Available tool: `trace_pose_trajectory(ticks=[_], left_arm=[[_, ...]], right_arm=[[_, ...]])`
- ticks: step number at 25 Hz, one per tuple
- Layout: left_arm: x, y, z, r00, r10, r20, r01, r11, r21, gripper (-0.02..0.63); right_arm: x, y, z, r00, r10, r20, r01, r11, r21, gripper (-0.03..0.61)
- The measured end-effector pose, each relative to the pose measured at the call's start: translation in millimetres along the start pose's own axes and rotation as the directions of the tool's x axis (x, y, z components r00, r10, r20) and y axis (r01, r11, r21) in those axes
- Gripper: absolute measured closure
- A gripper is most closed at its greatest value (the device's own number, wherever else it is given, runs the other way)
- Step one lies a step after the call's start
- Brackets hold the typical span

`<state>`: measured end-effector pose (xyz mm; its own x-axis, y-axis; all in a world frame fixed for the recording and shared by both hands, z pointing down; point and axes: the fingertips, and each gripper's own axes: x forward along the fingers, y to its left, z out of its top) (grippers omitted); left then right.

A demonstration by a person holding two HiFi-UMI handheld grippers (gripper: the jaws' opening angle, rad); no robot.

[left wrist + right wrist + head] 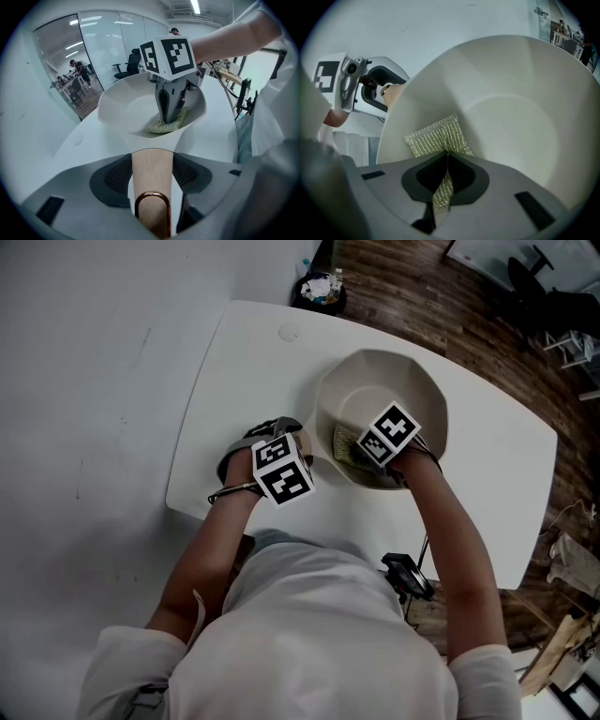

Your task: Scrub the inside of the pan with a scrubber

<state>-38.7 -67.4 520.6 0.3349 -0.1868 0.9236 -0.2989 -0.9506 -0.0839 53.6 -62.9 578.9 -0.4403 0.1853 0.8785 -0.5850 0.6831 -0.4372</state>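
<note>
Scrubber (436, 138), yellow-green metallic mesh, flat pad: pinched between the jaws of the right gripper (446, 161), which are pressed together on its near edge, with most of the pad fanning out ahead of the tips. Pad lies against the inner side wall of the pan (511, 122), on the slope nearest the person, just ahead of and below the jaw tips; the flat pan bottom lies further out, beyond and to the right of the tips. Seen from the left gripper view, the right gripper stands steeply down into the pan with the scrubber (166, 124) under its tips. Pan: pale cream, deep, faceted rim, resting on a white table (253, 362). Handle (150, 164): light wood, running from the pan's near wall straight back between the jaws of the left gripper (151, 180), which clamp it from both sides, pads touching the wood. Ring (152, 206): copper-coloured loop at the handle's end, just behind the left jaws. Both grippers sit near each other, the left beside the pan, the right inside it.
</note>
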Motion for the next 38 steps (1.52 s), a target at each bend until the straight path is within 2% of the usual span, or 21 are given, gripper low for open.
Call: trace_pose_trajectory(ticks=[9,22,26,30,35,38], left_arm=[[0.2,-0.8,-0.9,1.0,-0.002,0.001,0.002,1.0,-0.015,0.348],[-0.6,-0.9,-0.2,1.0,-0.001,0.011,0.001,1.0,-0.031,0.35],[0.1,-1.4,-0.7,1.0,0.0,0.011,0.0,1.0,-0.03,0.349],[0.9,-0.5,-1.6,1.0,0.004,0.008,-0.004,1.0,-0.03,0.35],[0.8,-0.8,-1.3,1.0,0.005,0.01,-0.005,1.0,-0.028,0.35],[0.8,-1.2,-1.1,1.0,0.005,0.009,-0.005,1.0,-0.027,0.35]], right_arm=[[-8.9,-8.5,-37.2,0.989,0.025,-0.149,-0.021,0.999,0.032,0.552],[-27.3,-34.4,-70.6,0.957,-0.036,-0.289,0.046,0.999,0.028,0.552],[-35.0,-49.5,-78.7,0.938,-0.102,-0.331,0.105,0.994,-0.008,0.552],[-41.5,-63.2,-80.7,0.903,-0.203,-0.379,0.18,0.979,-0.096,0.552],[-51.2,-84.2,-79.5,0.843,-0.345,-0.413,0.287,0.937,-0.198,0.551],[-52.8,-97.0,-73.3,0.817,-0.416,-0.399,0.325,0.904,-0.277,0.552]])
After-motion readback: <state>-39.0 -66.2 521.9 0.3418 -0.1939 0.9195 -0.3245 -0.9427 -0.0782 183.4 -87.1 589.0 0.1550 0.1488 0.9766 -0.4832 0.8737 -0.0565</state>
